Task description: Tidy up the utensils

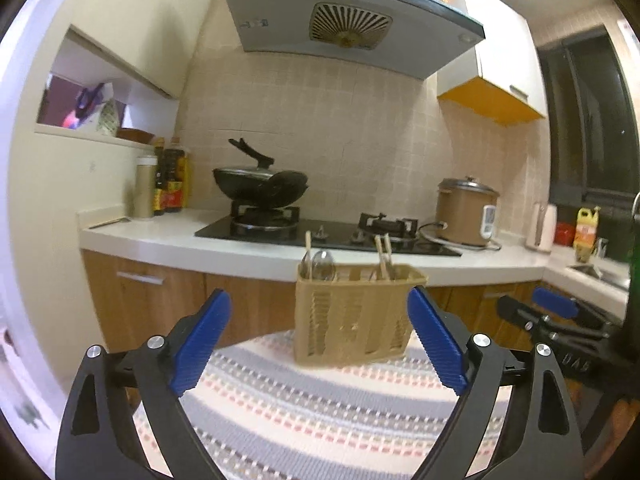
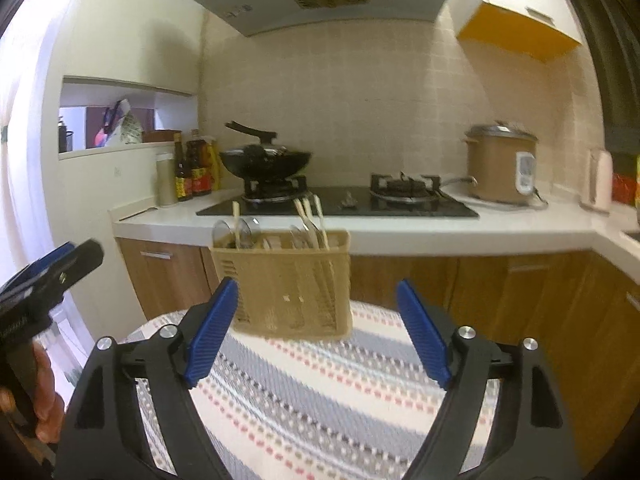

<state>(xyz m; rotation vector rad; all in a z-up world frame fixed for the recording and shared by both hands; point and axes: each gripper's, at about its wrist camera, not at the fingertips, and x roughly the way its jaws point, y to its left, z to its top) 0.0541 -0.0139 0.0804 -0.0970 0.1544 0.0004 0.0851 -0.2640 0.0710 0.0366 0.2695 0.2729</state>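
Note:
A tan slatted utensil holder (image 1: 352,312) stands at the far edge of a table with a striped cloth (image 1: 320,408). Spoons (image 1: 323,266) and wooden chopsticks (image 1: 383,256) stick up out of it. My left gripper (image 1: 320,320) is open, its blue pads wide apart and short of the holder, with nothing between them. In the right wrist view the same utensil holder (image 2: 284,284) shows spoons (image 2: 246,230) and chopsticks (image 2: 310,216). My right gripper (image 2: 316,312) is open too and holds nothing. Each gripper appears at the edge of the other's view.
Behind the table runs a white kitchen counter (image 1: 192,240) with a black gas hob (image 1: 328,232), a wok (image 1: 260,188), sauce bottles (image 1: 172,180) and a rice cooker (image 1: 466,212). A range hood (image 1: 344,20) hangs above. A hand (image 2: 44,396) grips the left tool's handle.

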